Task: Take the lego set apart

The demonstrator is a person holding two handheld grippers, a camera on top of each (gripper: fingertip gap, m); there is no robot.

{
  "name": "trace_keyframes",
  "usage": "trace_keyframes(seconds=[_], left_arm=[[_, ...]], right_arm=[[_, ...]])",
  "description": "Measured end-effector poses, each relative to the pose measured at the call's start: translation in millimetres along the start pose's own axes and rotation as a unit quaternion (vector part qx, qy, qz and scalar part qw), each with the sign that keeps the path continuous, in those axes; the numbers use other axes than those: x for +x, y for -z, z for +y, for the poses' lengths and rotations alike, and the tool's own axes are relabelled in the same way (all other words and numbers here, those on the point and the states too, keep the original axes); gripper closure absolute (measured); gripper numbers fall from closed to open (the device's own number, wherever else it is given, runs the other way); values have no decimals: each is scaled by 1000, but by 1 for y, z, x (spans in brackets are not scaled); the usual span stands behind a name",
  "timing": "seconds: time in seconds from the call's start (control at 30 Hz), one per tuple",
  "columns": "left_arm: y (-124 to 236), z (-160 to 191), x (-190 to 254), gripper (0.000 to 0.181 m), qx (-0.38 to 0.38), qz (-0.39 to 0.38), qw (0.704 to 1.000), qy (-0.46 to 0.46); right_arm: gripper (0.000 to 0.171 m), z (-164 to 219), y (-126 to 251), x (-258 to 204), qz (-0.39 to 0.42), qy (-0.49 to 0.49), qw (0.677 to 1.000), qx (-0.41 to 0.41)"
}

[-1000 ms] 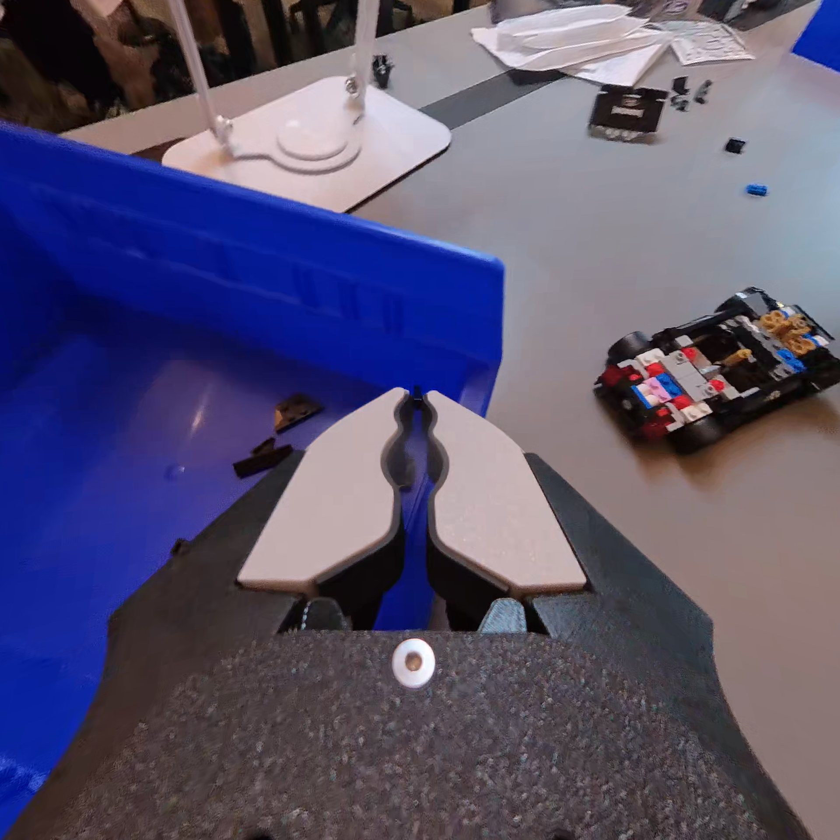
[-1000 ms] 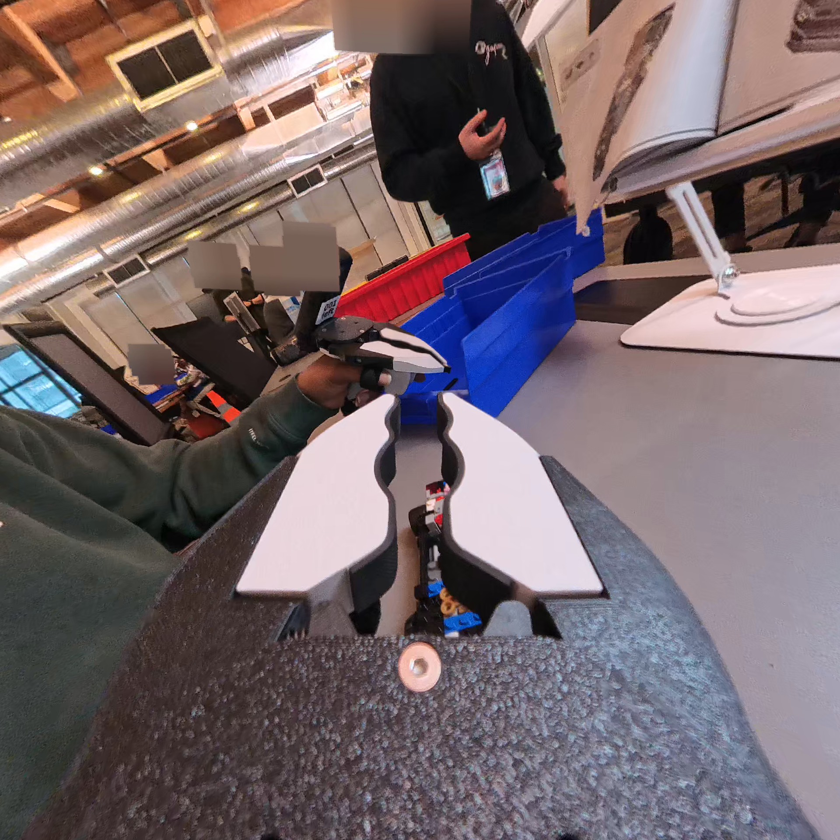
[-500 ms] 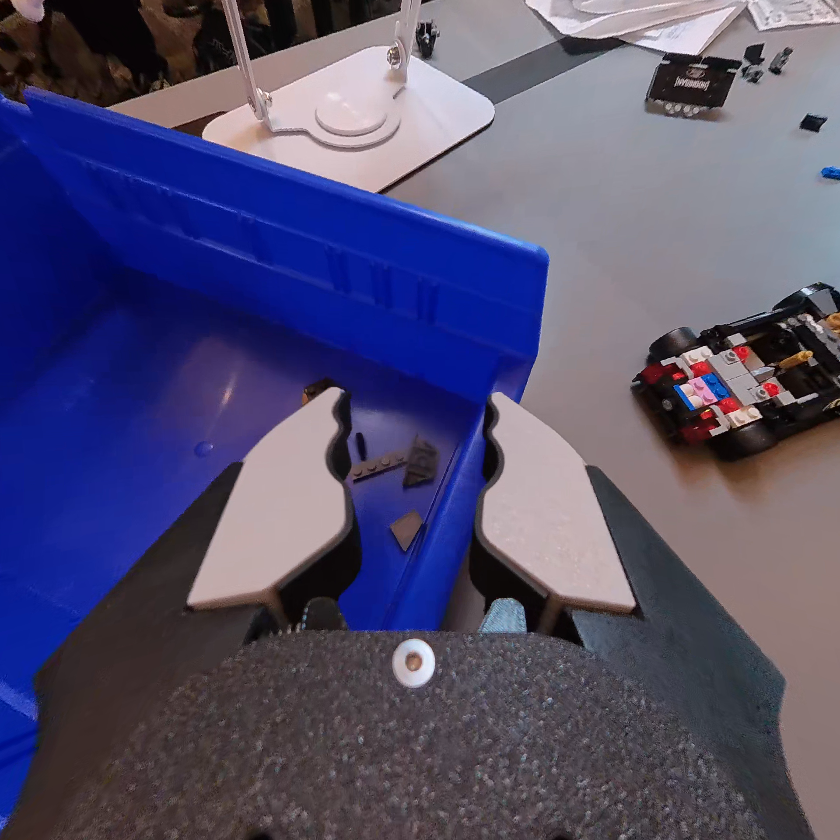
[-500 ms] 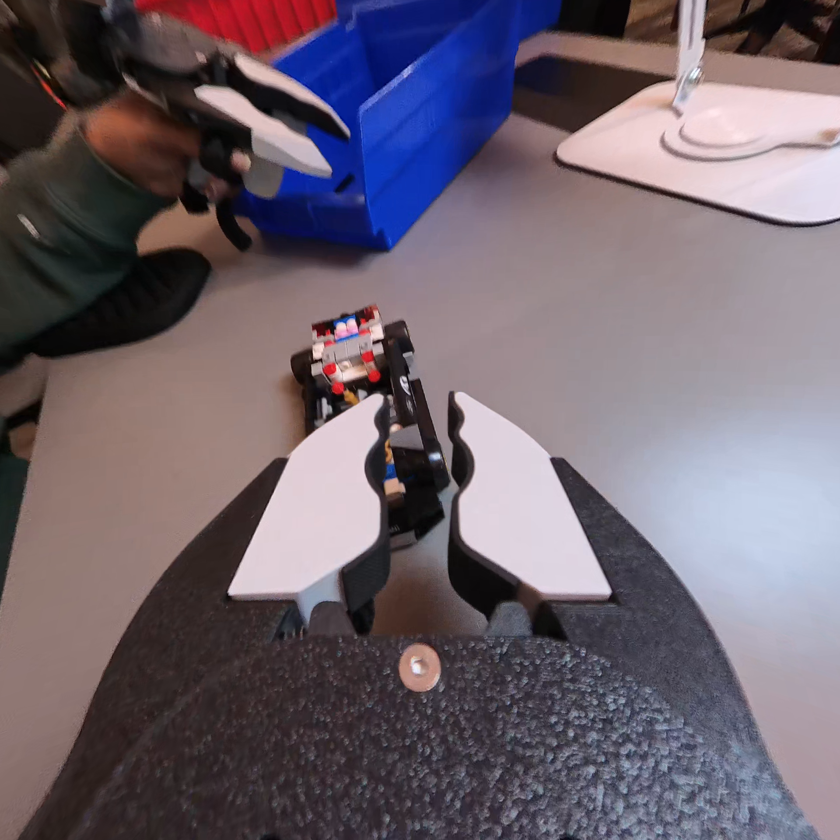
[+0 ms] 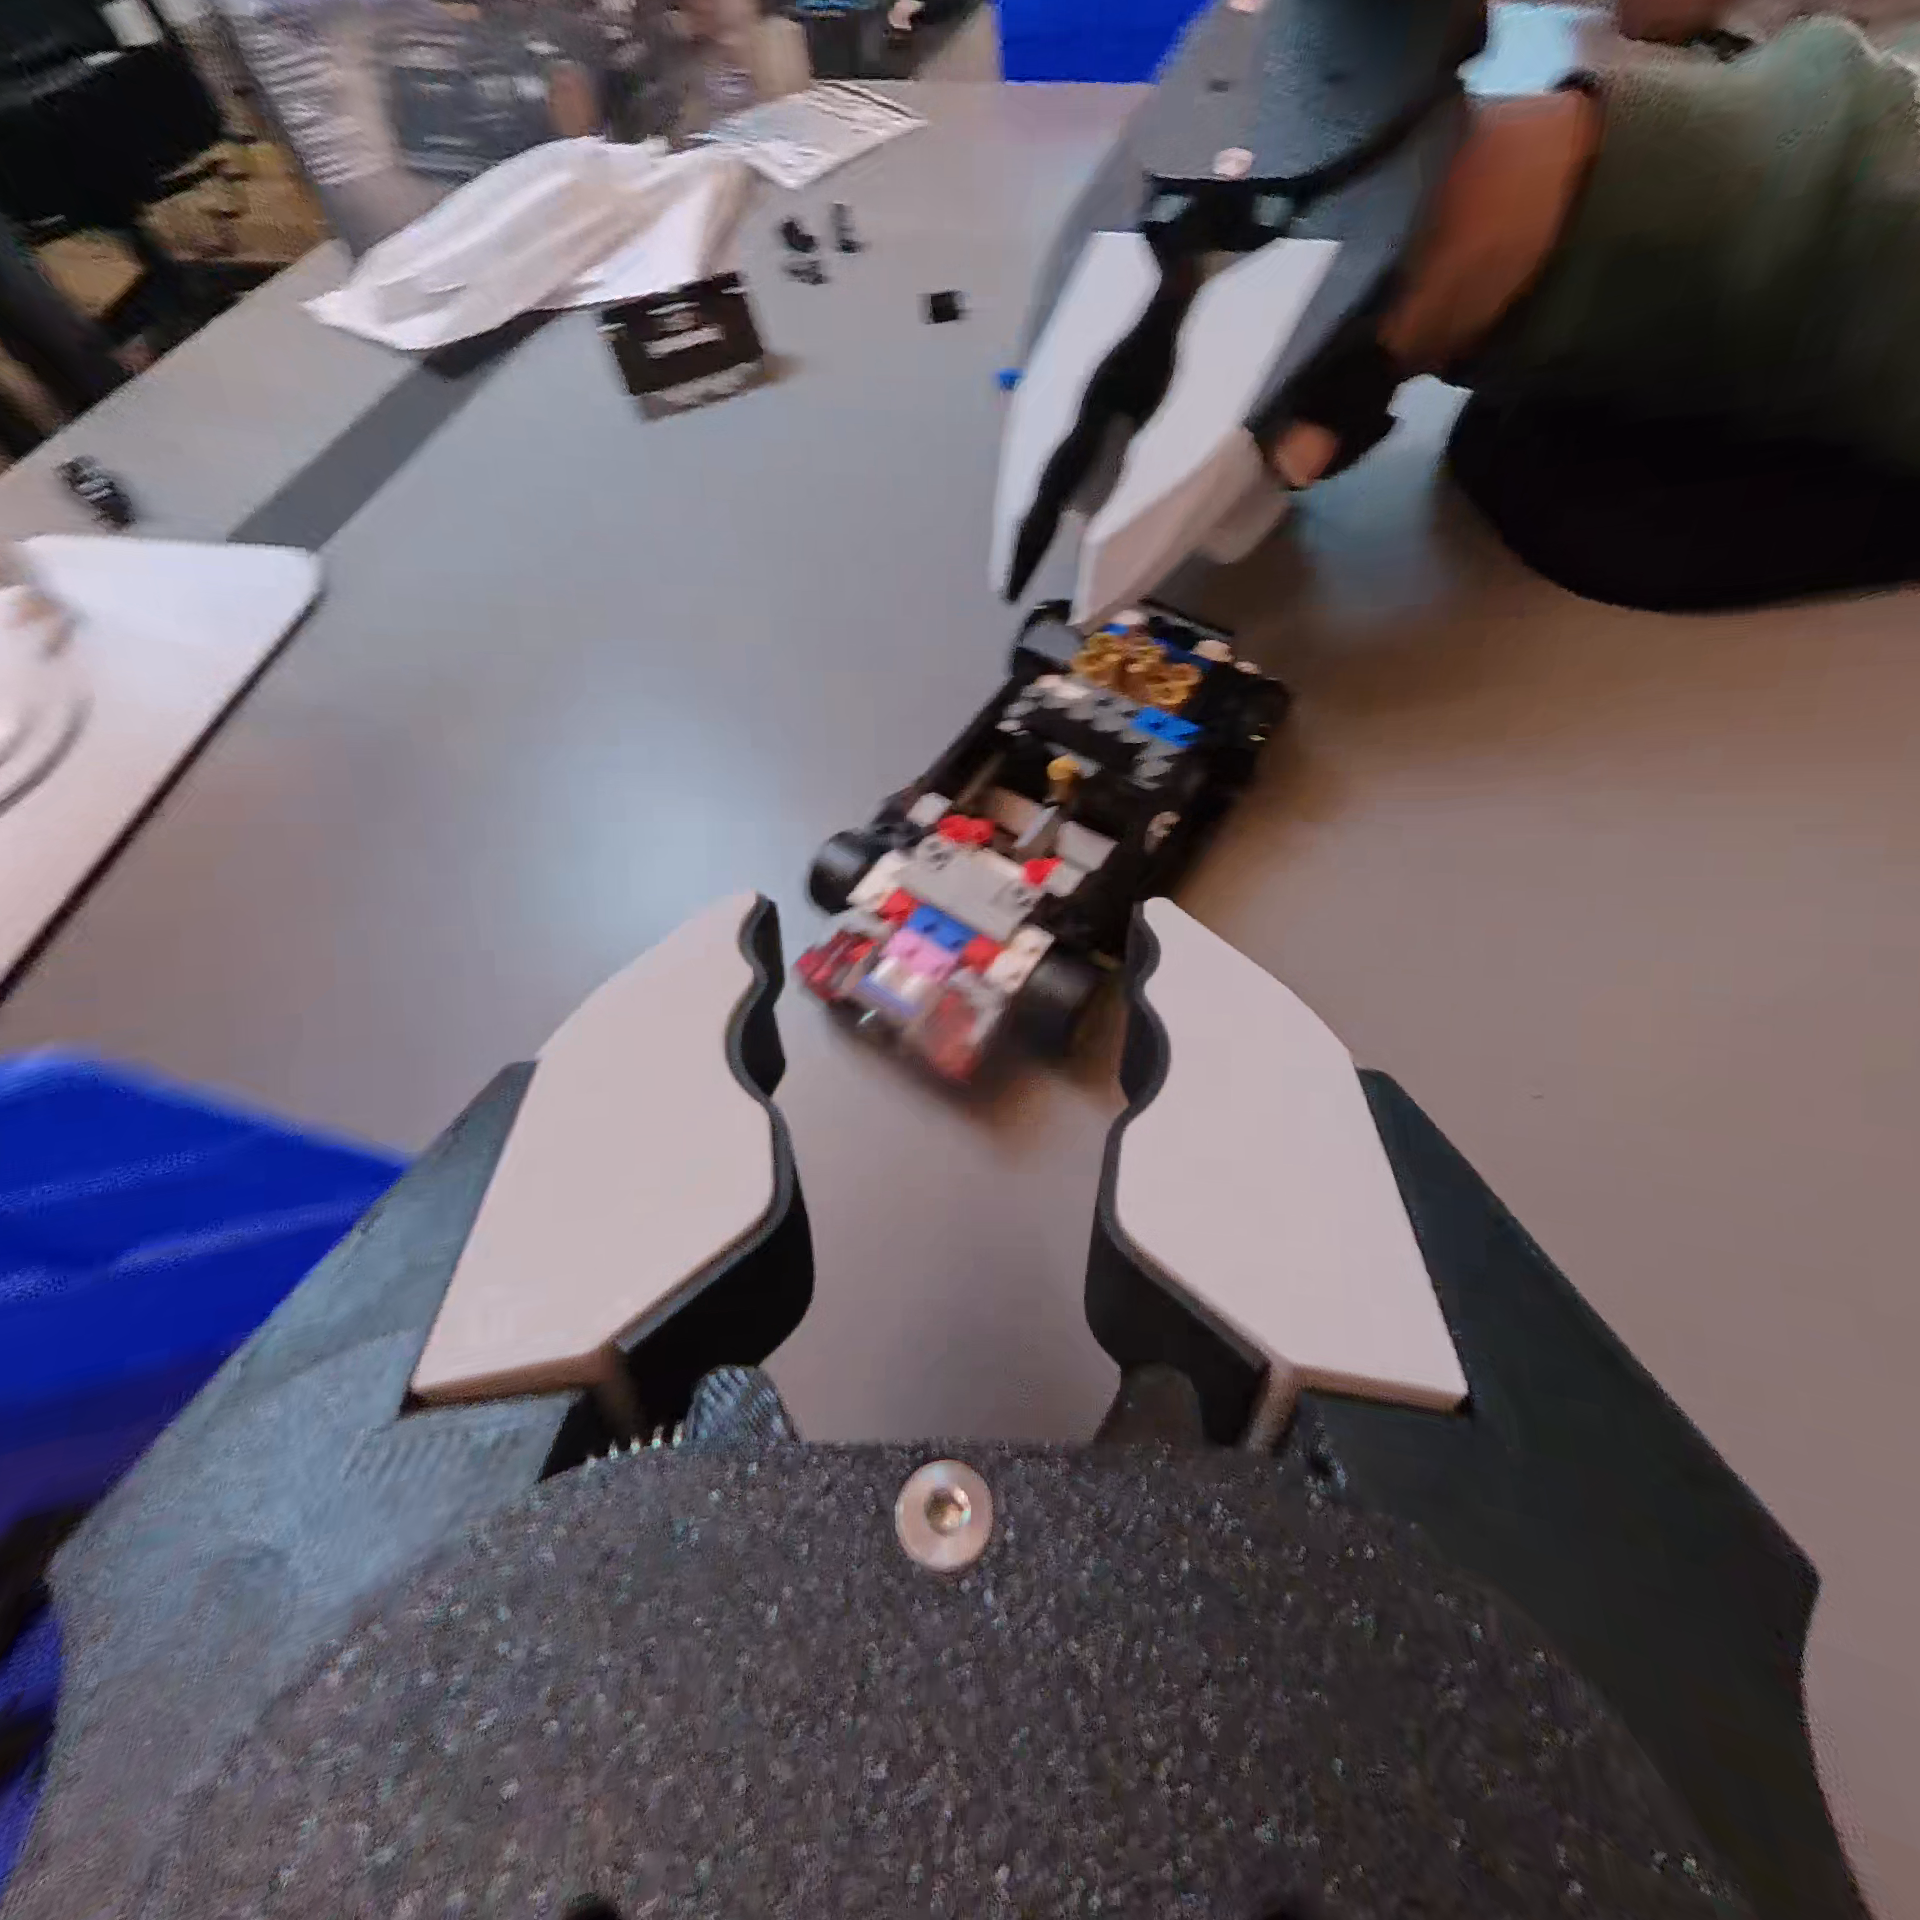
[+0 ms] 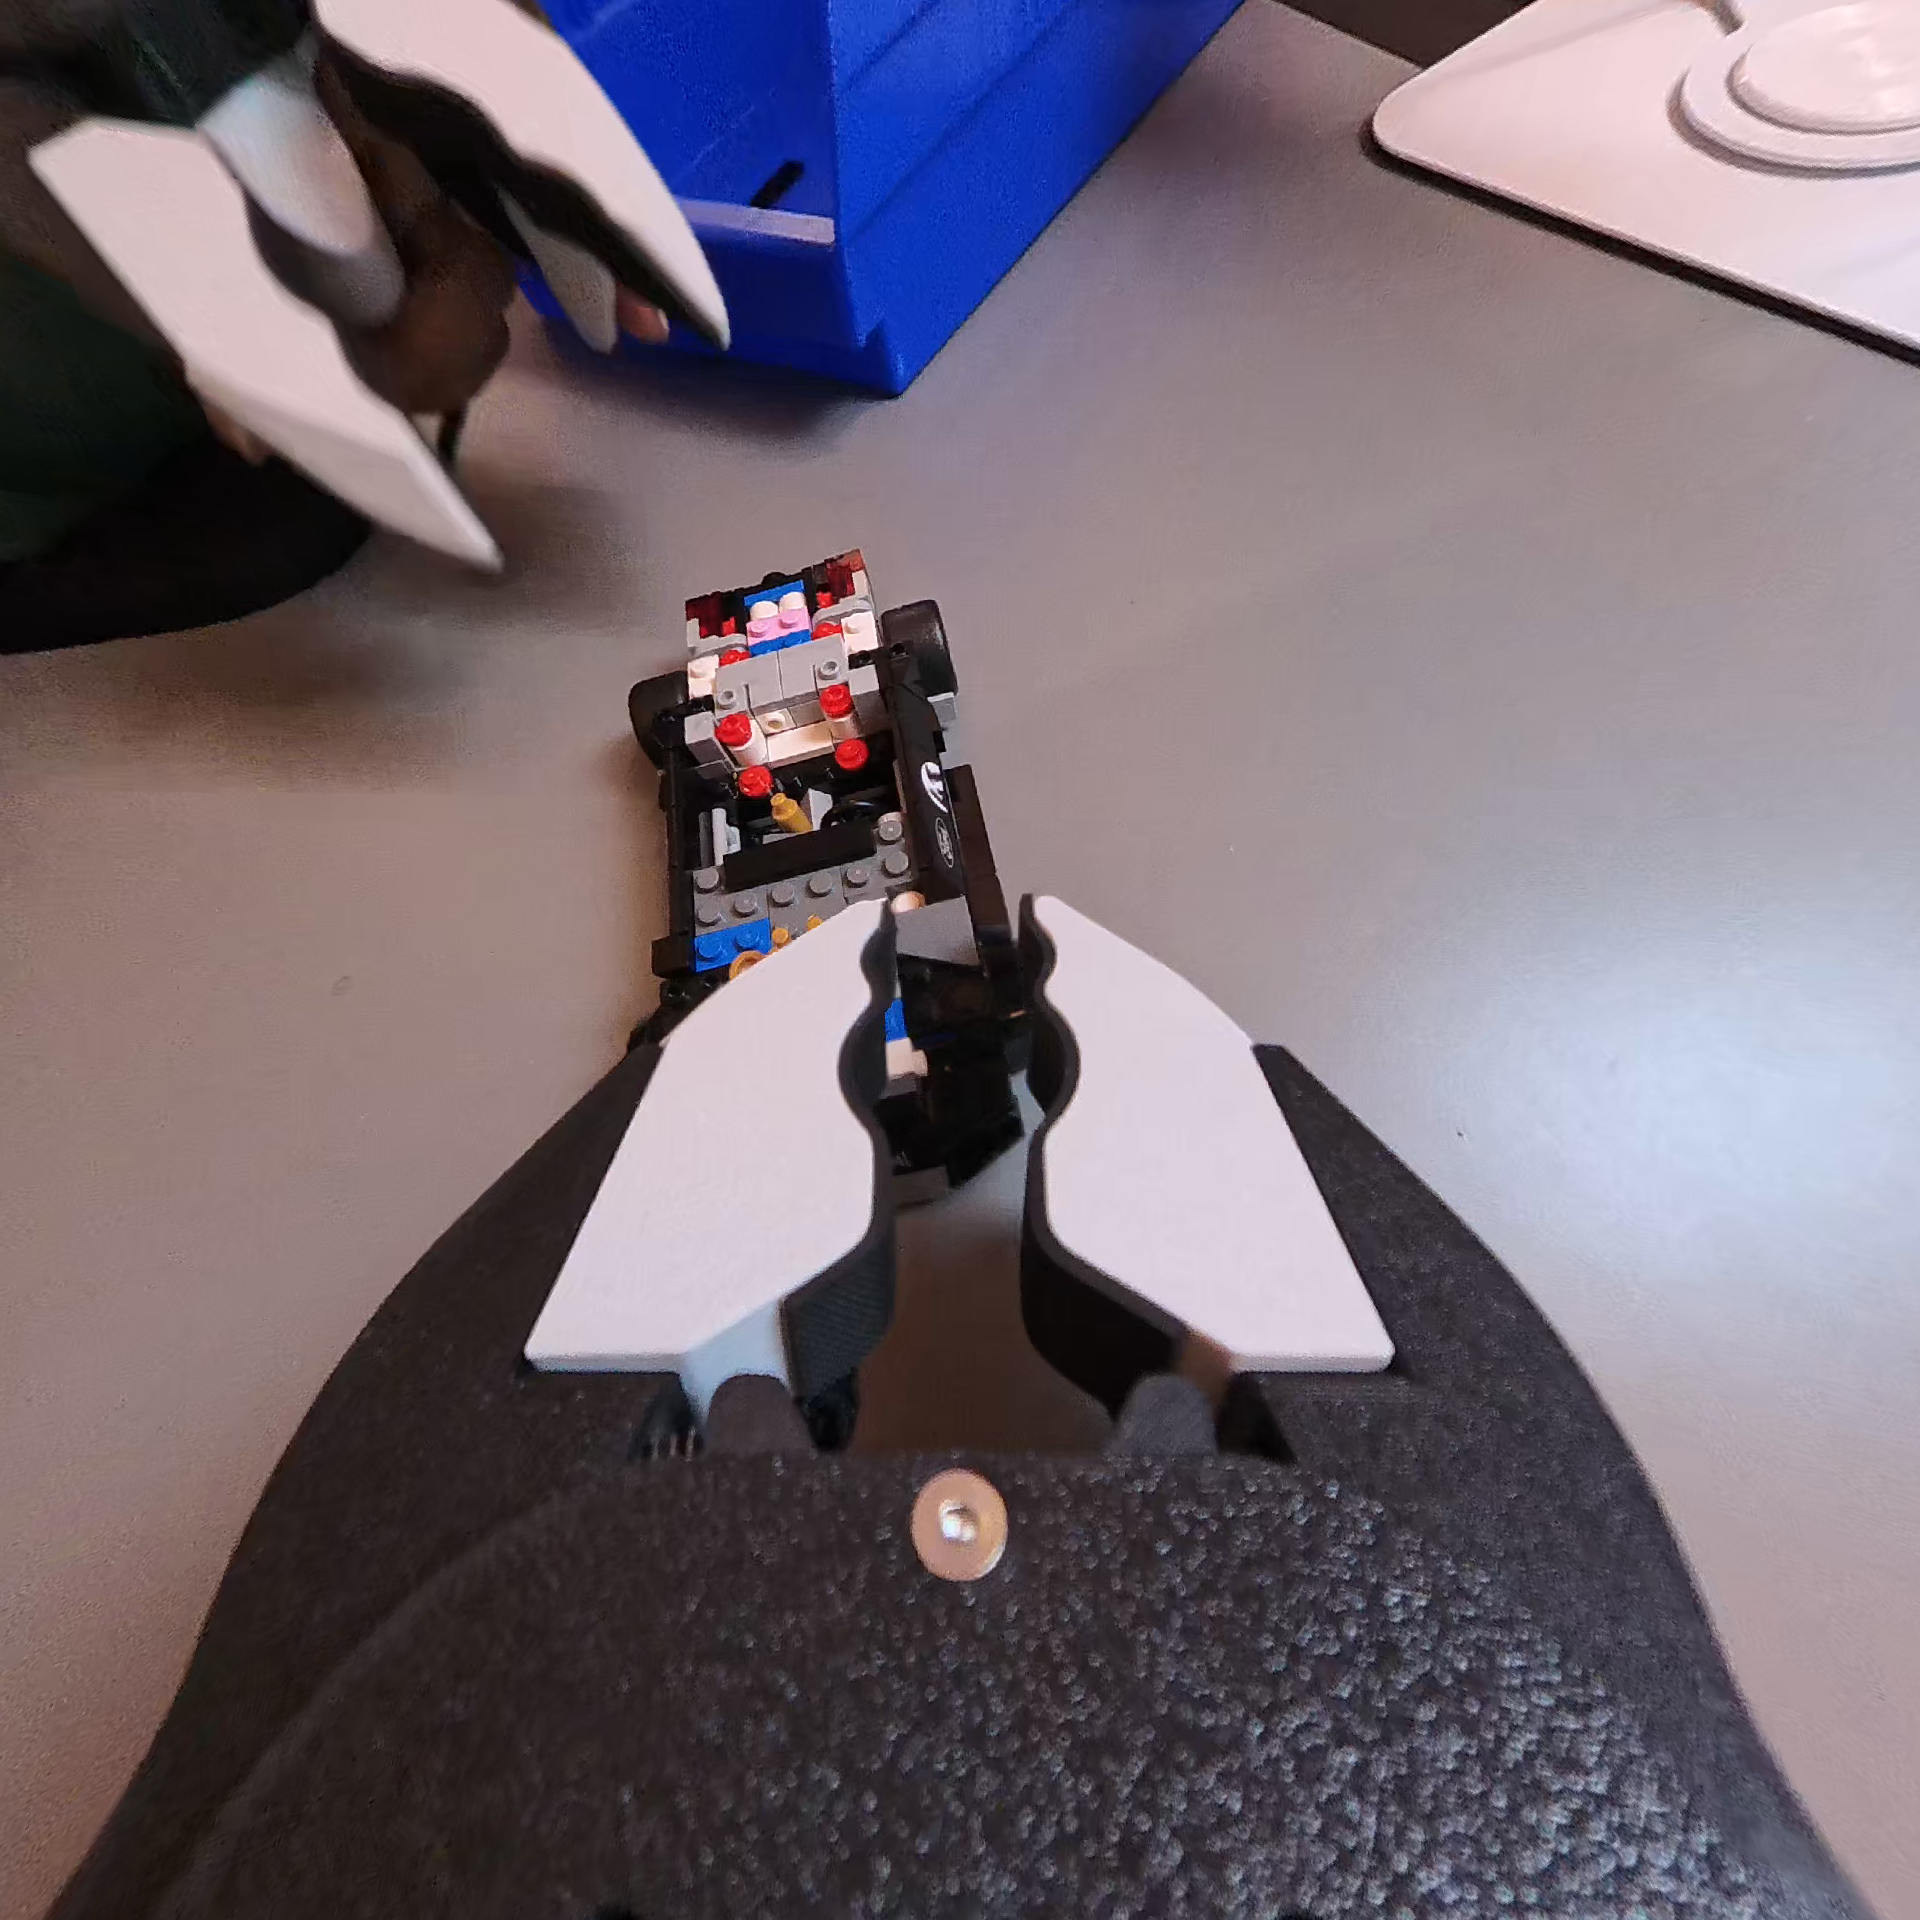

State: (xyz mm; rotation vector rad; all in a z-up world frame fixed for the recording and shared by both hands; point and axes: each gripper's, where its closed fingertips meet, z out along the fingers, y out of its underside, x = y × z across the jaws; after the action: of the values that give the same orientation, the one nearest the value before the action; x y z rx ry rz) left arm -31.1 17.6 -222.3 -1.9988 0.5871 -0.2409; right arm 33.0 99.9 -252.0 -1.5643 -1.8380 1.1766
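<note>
On the grey table (image 5: 520,727), the left gripper (image 5: 951,935) gapes wide and empty before the lego car (image 5: 1049,831). At the car's far end, the right gripper (image 6: 956,925) straddles it, slightly parted; whether it grips is unclear.

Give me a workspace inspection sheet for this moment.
Surface: grey table, matte, bare around the car.
Job's things: lego car, partly stripped, upright; blue bin beyond it.
Clutter: white sheets, black card, loose small pieces; white stand base.
Grippers: left gripper open, short of the car's red end; right gripper open, straddling the opposite end.
Cables: nothing seen.
Surroundings: blurred people beyond the table.
</note>
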Motion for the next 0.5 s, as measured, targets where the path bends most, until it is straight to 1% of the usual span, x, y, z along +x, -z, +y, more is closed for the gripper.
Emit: trace_keyframes(seconds=[0.07, 0.13, 0.27, 0.43, 0.5], left_arm=[[-16, -3, 15, 111, -15, 23, 999, -35], [-32, -3, 26, 102, -46, 45, 995, -76], [-61, 3, 37, 96, -122, 97, 980, -121], [-82, 7, 42, 93, -187, 148, 961, -137], [-87, 13, 39, 98, -207, 147, 955, -152]], right_arm=[[149, 1, -1, -2, -12, -1, 1000, -14], [149, 1, -1, -1, -19, 2, 999, -28], [152, 3, 0, -1, -59, 4, 995, -76], [153, 6, -6, -2, -123, -13, 984, -125], [153, 6, -7, -3, -146, -20, 980, -137]])
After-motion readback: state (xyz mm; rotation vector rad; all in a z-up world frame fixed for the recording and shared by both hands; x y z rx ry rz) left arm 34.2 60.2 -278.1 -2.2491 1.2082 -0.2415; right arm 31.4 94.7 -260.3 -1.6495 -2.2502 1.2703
